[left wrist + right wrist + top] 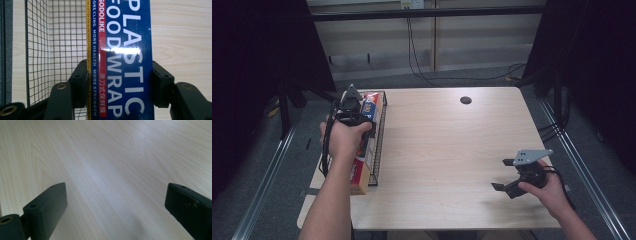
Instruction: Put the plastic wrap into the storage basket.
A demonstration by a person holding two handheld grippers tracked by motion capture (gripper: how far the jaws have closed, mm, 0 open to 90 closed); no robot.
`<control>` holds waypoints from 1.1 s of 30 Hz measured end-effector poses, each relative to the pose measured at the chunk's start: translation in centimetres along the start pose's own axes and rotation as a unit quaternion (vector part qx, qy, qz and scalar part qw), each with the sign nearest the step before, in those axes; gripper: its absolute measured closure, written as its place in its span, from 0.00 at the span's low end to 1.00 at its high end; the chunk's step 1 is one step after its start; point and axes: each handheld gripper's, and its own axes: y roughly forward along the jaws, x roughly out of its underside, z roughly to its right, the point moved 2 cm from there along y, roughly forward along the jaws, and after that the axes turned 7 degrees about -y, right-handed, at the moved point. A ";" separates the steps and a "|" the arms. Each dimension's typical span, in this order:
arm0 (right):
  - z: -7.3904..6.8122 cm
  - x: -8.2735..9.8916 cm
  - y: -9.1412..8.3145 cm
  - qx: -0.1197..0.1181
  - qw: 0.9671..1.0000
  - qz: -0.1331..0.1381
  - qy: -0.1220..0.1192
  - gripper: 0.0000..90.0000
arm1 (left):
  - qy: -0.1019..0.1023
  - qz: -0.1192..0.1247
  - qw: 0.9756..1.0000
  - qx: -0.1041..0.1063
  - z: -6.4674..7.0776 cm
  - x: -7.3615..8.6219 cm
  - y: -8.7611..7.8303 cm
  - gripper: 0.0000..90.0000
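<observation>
Near table's front right, right gripper [507, 175] hovered over pale wood table [442, 150], jaws wide apart, nothing between; at left edge, left gripper [120, 82] clamped long blue plastic-wrap box [122, 50] above black wire basket [55, 45]; step judged: placing box in basket; next calls for lowering, then release

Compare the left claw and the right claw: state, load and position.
The left claw is shut on the plastic food wrap box; the right claw stands wide open with nothing between its jaws. The left claw is over the wire basket at the table's left edge; the right claw hovers over bare table near the right front corner. Both are hand-held, with black jaws.
</observation>
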 end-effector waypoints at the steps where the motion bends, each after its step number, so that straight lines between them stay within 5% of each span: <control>1: 0.0 0.0 0.0 0.000 1.000 0.001 0.000 0.05 | 0.002 0.000 1.000 -0.002 -0.1 0.0 0.0 0.48; 6: 0.0 0.0 0.0 0.000 1.000 0.000 -0.001 0.05 | 0.011 -0.001 1.000 -0.006 -0.6 -0.2 0.4 0.48; 17: 0.1 0.0 0.0 0.004 1.000 0.000 0.000 0.05 | -0.011 -0.001 1.000 -0.006 -1.9 -0.6 1.5 0.48; 33: 0.1 0.0 0.1 0.002 1.000 -0.002 -0.002 0.05 | -0.013 -0.001 1.000 -0.009 -2.8 -1.5 2.7 0.48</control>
